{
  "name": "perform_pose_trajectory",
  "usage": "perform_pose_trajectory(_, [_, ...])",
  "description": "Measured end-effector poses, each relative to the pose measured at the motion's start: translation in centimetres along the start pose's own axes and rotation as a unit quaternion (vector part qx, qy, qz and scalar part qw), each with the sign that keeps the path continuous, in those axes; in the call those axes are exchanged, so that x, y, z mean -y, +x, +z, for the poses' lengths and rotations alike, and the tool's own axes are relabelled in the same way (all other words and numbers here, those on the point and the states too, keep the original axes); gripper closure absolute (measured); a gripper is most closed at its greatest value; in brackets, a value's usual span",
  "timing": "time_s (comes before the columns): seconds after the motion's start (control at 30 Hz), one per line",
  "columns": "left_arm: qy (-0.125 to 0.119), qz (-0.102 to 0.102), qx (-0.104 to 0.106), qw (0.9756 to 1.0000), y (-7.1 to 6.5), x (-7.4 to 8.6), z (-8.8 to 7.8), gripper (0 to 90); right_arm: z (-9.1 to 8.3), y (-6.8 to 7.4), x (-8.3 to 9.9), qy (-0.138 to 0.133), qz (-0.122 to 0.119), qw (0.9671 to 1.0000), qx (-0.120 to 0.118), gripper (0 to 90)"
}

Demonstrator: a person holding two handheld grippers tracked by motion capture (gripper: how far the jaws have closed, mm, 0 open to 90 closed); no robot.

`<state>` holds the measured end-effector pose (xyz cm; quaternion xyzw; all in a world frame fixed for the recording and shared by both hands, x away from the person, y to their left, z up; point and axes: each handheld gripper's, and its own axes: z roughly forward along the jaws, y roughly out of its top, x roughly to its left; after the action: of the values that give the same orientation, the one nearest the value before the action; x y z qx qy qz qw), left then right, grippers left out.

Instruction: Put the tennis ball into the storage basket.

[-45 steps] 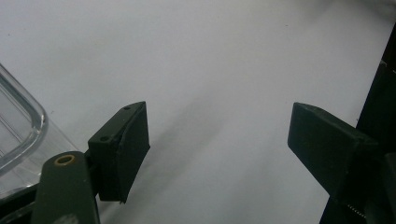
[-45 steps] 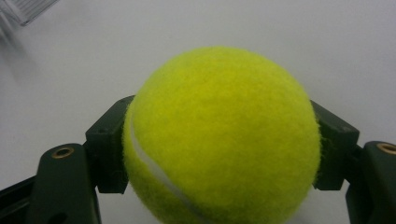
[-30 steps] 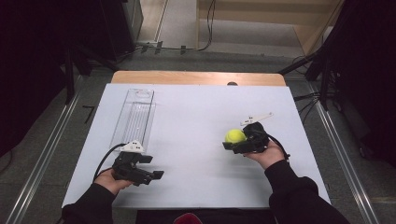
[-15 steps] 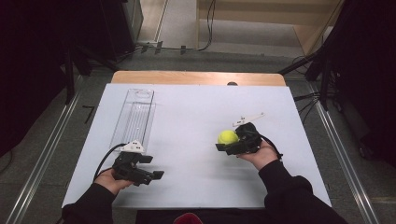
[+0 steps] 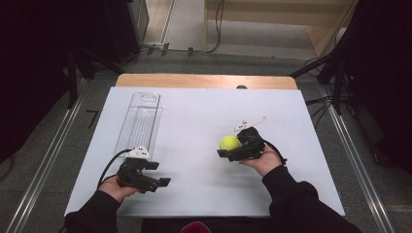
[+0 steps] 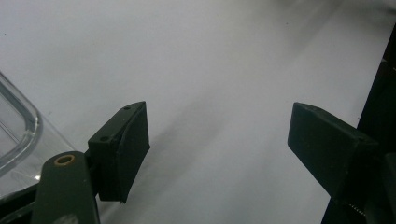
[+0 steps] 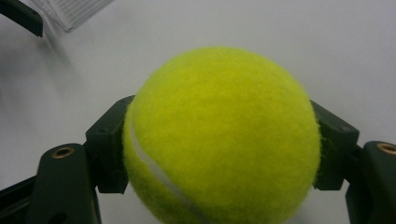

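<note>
Currently your right gripper [image 5: 228, 148] has its two black jaws clamped on the ball [image 5: 229, 142], one pad [image 7: 109, 144] pressed against each side. Seen along those jaws in the right gripper view, the ball [image 7: 219, 135] bulges well past the pads toward the camera and above them, with its white seam curving down near the left pad. From the high view the ball sits at the tip of your right gripper, over the white table [image 5: 194, 121], on the side of the fingers that faces your left gripper [image 5: 163, 180].

Your left gripper stands with its jaws wide apart and holds nothing; only bare table lies between the pads [image 6: 123, 149]. A clear tray [image 6: 16, 126] lies just outside its left pad, and whether the two touch cannot be told. From above, that tray [image 5: 141, 121] stretches away from the left fingers toward the far edge, well apart from the ball.
</note>
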<state>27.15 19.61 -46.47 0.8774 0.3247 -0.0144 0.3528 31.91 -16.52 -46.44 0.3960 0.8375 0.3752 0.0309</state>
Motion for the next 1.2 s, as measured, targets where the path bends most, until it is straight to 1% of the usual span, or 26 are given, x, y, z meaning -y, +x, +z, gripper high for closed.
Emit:
perform_pose_trajectory(0.17, [0.000, -0.001, 0.000, 1.0000, 0.0, 0.0, 0.0, 21.1, 0.1, 0.2, -0.4, 0.000, -0.003, 1.0000, 0.001, 22.6])
perform_pose_trajectory(0.27, [0.001, -0.001, 0.000, 1.0000, 0.0, 0.0, 0.0, 21.1, 0.3, 0.5, -0.8, -0.003, -0.006, 1.0000, -0.003, 22.7])
perform_pose_trajectory(0.3, [0.001, 0.000, 0.000, 1.0000, 0.0, 0.0, 0.0, 21.1, 0.4, 0.7, -1.1, -0.002, -0.011, 0.9999, -0.006, 22.7])
perform_pose_trajectory(0.37, [0.000, -0.001, 0.000, 1.0000, 0.0, 0.0, 0.0, 21.1, 0.5, 0.8, -1.2, 0.001, -0.009, 0.9999, -0.006, 22.8])
perform_pose_trajectory(0.43, [0.000, -0.001, 0.000, 1.0000, 0.1, 0.0, 0.0, 21.1, 0.8, 1.1, -1.6, 0.003, -0.015, 0.9999, -0.005, 22.8])
perform_pose_trajectory(0.57, [-0.003, -0.001, 0.001, 1.0000, 0.0, 0.0, 0.0, 21.1, 1.1, 1.3, -1.8, 0.005, -0.013, 0.9999, -0.009, 22.7])
perform_pose_trajectory(0.6, [-0.004, -0.001, 0.001, 1.0000, 0.0, 0.0, 0.0, 21.1, 1.3, 1.3, -1.9, 0.005, -0.017, 0.9998, -0.010, 22.7])
perform_pose_trajectory(0.83, [-0.006, 0.000, 0.000, 1.0000, 0.0, 0.0, -0.1, 21.2, 1.7, 1.9, -2.8, 0.003, -0.020, 0.9996, -0.020, 22.8])
perform_pose_trajectory(1.03, [-0.006, 0.000, -0.002, 1.0000, 0.0, 0.0, -0.1, 21.2, 1.8, 2.1, -3.3, 0.002, -0.021, 0.9995, -0.022, 22.8])
perform_pose_trajectory(1.2, [-0.008, 0.004, -0.003, 1.0000, 0.0, 0.0, -0.2, 21.2, 2.2, 2.4, -3.7, 0.003, -0.023, 0.9994, -0.024, 22.8])
